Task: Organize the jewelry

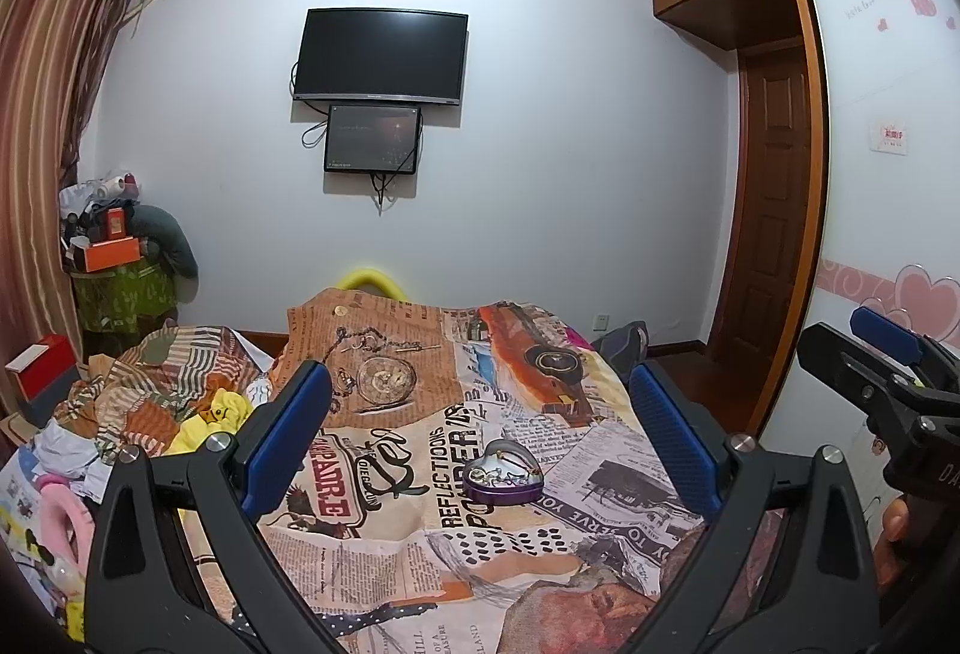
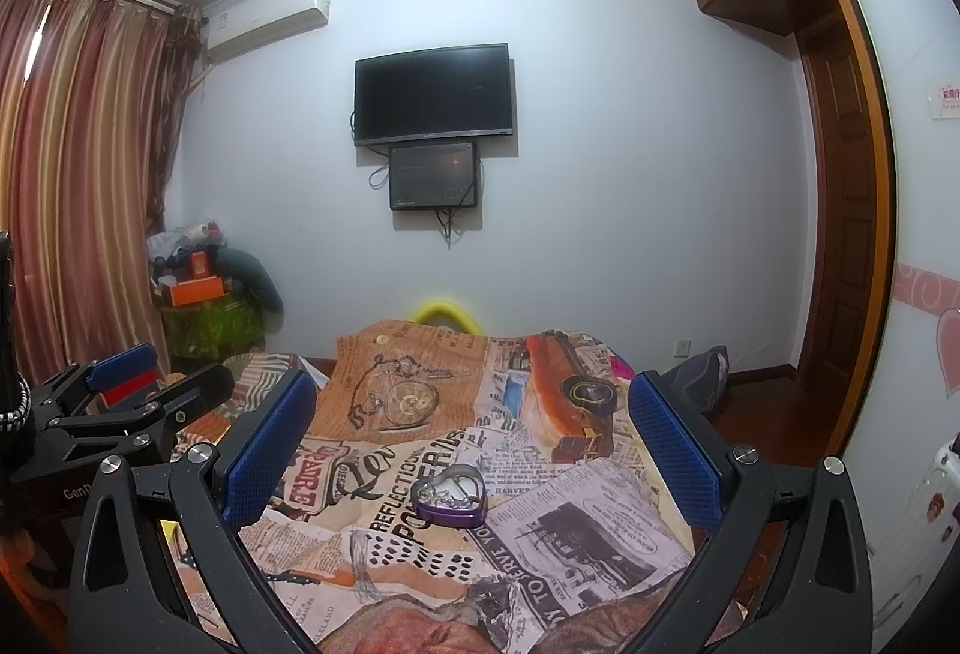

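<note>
A small purple heart-shaped tin (image 1: 503, 480) lies open on the newspaper-print cloth (image 1: 420, 534), with silver chains and jewelry inside; it also shows in the right wrist view (image 2: 450, 495). My left gripper (image 1: 480, 432) is open and empty, held above the cloth with the tin between and beyond its blue fingers. My right gripper (image 2: 462, 438) is open and empty, likewise facing the tin. The right gripper shows at the right edge of the left wrist view (image 1: 888, 366), and the left gripper at the left edge of the right wrist view (image 2: 138, 384).
The cloth (image 2: 540, 534) covers a bed. Crumpled clothes (image 1: 156, 396) lie at its left. A cluttered stand (image 1: 114, 258) is by the curtain. A TV (image 1: 379, 55) hangs on the far wall. A wardrobe and door (image 1: 774, 210) stand at the right.
</note>
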The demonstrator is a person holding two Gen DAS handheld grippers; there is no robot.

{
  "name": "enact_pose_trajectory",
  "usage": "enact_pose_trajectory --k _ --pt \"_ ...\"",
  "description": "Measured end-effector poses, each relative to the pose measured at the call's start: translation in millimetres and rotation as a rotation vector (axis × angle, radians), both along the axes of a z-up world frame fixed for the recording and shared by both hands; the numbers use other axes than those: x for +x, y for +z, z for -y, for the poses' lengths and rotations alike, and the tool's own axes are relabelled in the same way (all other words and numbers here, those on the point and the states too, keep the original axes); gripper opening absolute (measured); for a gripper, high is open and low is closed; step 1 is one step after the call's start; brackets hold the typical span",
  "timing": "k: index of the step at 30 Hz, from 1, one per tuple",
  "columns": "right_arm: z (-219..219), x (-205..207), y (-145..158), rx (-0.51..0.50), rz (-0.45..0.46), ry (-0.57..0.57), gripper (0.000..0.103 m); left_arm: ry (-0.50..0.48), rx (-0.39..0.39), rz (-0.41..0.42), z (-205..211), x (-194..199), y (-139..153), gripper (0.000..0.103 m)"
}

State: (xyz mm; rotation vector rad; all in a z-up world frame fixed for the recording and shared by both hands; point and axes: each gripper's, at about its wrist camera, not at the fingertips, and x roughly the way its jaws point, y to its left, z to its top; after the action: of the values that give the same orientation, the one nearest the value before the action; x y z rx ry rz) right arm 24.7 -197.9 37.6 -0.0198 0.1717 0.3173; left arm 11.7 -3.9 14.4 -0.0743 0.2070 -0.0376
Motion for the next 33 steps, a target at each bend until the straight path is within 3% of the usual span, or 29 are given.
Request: enact_pose_trajectory --k 33 --pt "1.2 4.6 -5.7 0.011 -0.021 -0.016 0.103 -0.039 0.009 -0.028 7.6 9.3 -6.9 0.100"
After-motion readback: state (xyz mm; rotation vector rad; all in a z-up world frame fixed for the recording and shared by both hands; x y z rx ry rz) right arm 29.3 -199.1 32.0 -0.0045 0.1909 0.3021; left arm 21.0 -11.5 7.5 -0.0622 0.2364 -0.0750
